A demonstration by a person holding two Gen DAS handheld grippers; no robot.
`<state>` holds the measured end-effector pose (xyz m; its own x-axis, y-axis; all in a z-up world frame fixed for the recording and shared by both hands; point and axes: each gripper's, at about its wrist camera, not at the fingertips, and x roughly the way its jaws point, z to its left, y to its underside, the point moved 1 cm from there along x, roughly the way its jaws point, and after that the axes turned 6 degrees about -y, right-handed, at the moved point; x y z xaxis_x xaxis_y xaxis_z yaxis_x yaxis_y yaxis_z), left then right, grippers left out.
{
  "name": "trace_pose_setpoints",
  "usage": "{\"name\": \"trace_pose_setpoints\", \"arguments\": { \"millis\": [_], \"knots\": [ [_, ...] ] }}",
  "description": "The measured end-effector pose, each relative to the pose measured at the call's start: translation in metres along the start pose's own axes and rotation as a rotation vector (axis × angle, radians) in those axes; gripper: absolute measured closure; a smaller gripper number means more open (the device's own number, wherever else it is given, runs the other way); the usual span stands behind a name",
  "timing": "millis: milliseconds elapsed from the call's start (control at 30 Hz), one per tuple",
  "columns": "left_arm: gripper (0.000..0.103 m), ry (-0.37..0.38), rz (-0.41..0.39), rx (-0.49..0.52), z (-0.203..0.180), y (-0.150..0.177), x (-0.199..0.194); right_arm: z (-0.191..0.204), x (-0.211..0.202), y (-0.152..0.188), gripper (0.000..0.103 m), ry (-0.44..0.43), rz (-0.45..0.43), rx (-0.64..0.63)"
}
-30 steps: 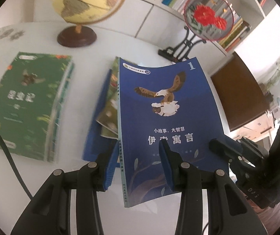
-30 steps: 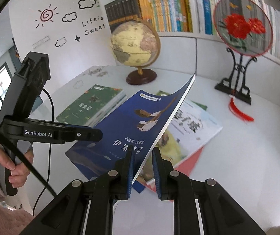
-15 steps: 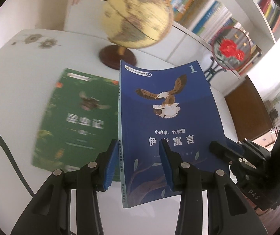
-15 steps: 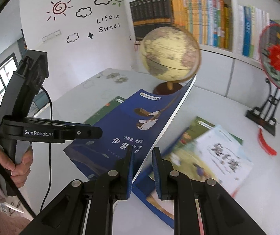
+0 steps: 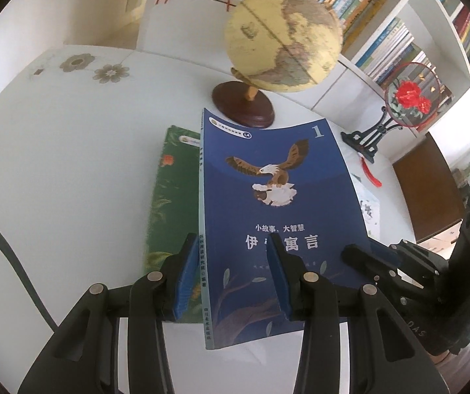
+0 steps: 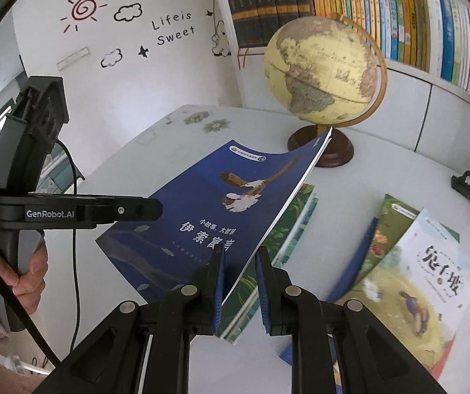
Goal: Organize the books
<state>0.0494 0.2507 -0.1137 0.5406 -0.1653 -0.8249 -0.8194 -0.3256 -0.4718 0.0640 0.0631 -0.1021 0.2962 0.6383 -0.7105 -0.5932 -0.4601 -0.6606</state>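
Landmark: the globe (image 5: 284, 37) on its dark wooden base, standing on the white tabletop (image 5: 70, 164) in front of the bookshelf (image 6: 333, 10); every place below is told from it.
Left hand: at the far left of the right wrist view, a hand (image 6: 28, 262) grips the black handle of the left claw, well to the near-left of the globe.
Left claw: the left claw (image 5: 231, 275) has its blue pads partly apart and straddling the spine edge of the blue book; one pad sits outside the spine, the other lies on the cover over the title, so it looks clamped on that edge.
Green book: the green book (image 5: 172, 203) lies flat on the tabletop just in front of the globe's base, mostly under the blue one.
Blue book: the blue book (image 5: 277, 210) with the eagle and a "1" on its cover is up off the tabletop, tilted, its far corner reaching toward the globe's base, directly over the green book.
Right claw: the right claw (image 6: 239, 282) is nearly closed, its pads pinching the book's thin page edge on the side away from the spine.
Other books: a pile topped by a pale illustrated book (image 6: 415, 272) lies near-right of the globe.
Fan ornament: a round fan (image 5: 412, 98) with red flowers on a black stand, to the right of the globe.
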Motion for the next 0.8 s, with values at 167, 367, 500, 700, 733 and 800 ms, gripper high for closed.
{"name": "trace_pose_setpoints", "arguments": {
  "millis": [167,367,500,700,733,800],
  "knots": [
    [0.065,-0.001,0.027,0.001,0.015,0.000,0.009,0.005,0.020,-0.003,0.085,-0.002,0.015,0.019],
    [0.065,-0.003,0.064,0.004,0.024,0.001,0.020,0.003,0.036,-0.001,0.085,0.005,0.033,0.056],
    [0.065,0.000,0.079,-0.009,0.030,0.001,0.025,-0.003,0.044,0.003,0.085,0.002,0.062,0.093],
    [0.065,-0.042,0.091,-0.014,0.032,0.004,0.035,-0.016,0.064,0.012,0.084,-0.008,0.137,0.174],
    [0.065,-0.046,0.090,-0.018,0.032,0.005,0.036,-0.016,0.066,0.013,0.084,-0.002,0.143,0.179],
    [0.061,-0.049,0.097,-0.033,0.034,0.005,0.038,-0.019,0.069,0.014,0.083,-0.005,0.145,0.204]
  ]
}}
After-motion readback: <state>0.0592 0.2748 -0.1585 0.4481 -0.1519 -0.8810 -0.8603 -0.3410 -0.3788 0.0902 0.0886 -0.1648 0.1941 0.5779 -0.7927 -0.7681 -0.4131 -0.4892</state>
